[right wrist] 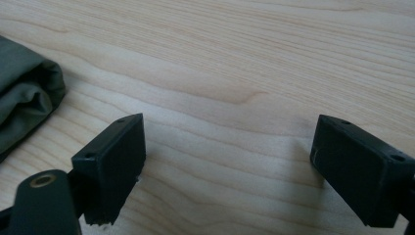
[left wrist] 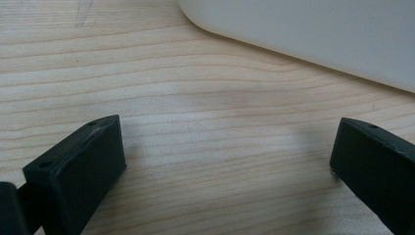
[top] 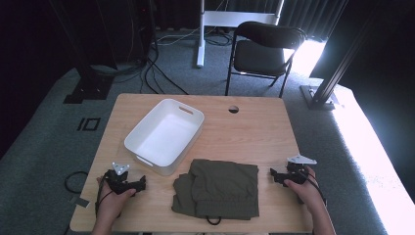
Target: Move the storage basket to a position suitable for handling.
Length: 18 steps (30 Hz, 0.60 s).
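My left claw [top: 142,183] and right claw [top: 272,172], both spread and empty, flank the folded olive shorts [top: 220,188] lying just beside the white bin [top: 164,133], the left claw marginally nearer.

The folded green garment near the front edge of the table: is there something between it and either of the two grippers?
Nothing visible. The folded green garment lies with bare table on both sides. The left gripper and right gripper rest open, jaws toward it. The white bin sits behind, out of both paths.

An olive-green folded garment [top: 218,188] and a white tub [top: 164,134] lie on a pale wood-grain table [top: 254,132].
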{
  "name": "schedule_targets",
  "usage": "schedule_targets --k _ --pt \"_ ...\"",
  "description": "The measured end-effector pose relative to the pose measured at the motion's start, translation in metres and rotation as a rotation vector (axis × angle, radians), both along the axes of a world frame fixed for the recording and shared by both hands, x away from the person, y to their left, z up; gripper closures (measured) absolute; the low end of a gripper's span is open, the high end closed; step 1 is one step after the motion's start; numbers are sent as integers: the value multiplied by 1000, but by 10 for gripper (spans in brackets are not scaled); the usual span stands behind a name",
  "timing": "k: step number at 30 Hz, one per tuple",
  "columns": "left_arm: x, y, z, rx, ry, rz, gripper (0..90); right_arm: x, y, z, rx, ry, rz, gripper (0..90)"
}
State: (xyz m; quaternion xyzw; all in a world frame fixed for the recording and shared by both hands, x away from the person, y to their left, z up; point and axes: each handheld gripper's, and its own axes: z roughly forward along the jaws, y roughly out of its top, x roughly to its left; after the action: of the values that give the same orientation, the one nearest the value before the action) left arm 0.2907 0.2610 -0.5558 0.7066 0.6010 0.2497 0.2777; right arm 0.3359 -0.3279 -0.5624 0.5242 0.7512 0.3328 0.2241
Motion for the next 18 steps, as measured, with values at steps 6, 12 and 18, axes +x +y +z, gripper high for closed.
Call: schedule_targets --k 6,12,18 --pt "-3 -1 1 -4 8 -30 11 2 1 0 0 -1 -9 129" --pt "-6 -4 11 -29 -20 -31 11 12 4 3 -1 -12 0 147" --pt "-5 -9 23 -43 -55 -39 11 29 12 15 18 -50 13 171"
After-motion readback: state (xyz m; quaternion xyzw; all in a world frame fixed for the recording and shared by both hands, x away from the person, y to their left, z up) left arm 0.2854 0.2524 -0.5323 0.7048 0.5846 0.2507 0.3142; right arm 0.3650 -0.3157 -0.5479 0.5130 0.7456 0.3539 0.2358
